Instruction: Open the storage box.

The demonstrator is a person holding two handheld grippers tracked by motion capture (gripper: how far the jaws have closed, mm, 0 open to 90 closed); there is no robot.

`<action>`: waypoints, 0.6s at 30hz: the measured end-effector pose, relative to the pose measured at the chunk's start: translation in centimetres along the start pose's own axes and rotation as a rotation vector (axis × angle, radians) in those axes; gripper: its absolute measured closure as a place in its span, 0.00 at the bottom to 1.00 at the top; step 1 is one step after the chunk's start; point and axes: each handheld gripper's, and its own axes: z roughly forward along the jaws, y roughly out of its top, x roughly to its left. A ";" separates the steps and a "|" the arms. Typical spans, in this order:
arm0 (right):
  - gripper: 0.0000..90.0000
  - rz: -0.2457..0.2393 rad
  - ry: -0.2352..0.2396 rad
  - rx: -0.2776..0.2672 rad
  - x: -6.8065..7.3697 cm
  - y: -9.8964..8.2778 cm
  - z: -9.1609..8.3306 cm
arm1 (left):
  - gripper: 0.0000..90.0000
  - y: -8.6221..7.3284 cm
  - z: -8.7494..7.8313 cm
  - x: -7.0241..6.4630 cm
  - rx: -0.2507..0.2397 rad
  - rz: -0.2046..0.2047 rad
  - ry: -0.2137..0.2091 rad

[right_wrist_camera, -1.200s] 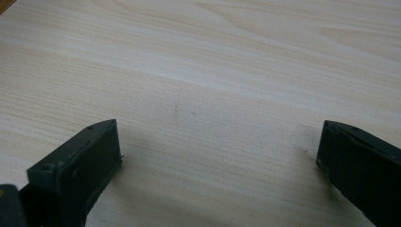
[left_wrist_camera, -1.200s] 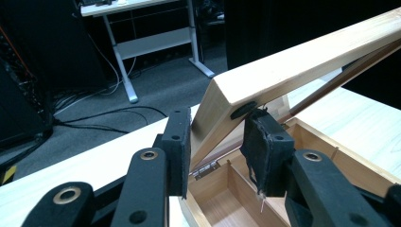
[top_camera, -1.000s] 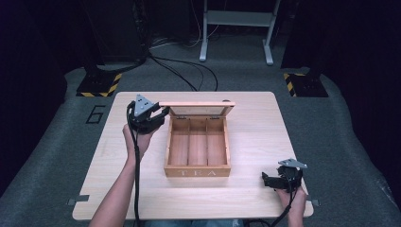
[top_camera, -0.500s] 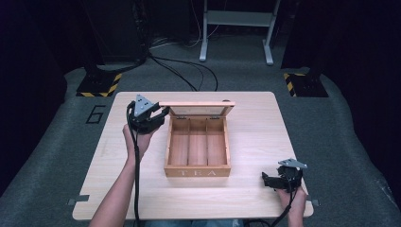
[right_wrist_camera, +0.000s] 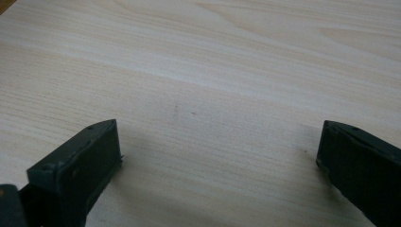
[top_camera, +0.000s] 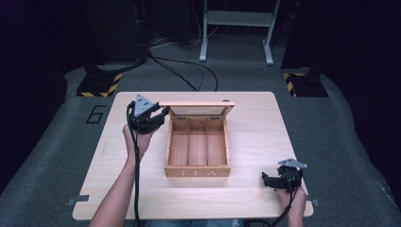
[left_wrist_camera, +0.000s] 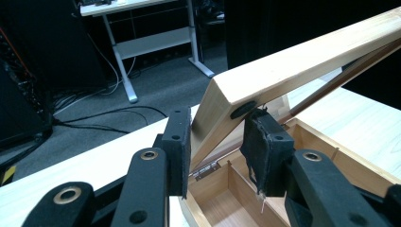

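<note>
The left gripper (left_wrist_camera: 215,142) is clamping the raised lid (top_camera: 196,103) of the tea box (top_camera: 197,171) mid-worktop (top_camera: 255,137), compartments showing empty, while the right gripper (top_camera: 273,181) is resting apart, holding nothing.

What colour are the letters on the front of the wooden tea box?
White letters on the light brown box, clearest in the high view.

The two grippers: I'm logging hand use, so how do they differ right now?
The left gripper is shut on the box lid, holding it raised; the right gripper is open with nothing between its jaws. The left is beside the tea box; the right is over bare table.
</note>
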 end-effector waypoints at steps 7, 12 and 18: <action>0.00 0.000 0.000 0.000 0.0 0.0 0.0 | 0.70 0.0 0.0 0.0 0.000 0.000 0.000; 0.00 0.000 0.000 0.000 0.0 0.0 0.0 | 0.70 0.0 0.0 0.0 0.001 0.002 0.000; 0.00 0.001 0.000 0.000 0.0 0.0 0.0 | 0.70 0.1 0.0 0.1 0.000 0.007 0.001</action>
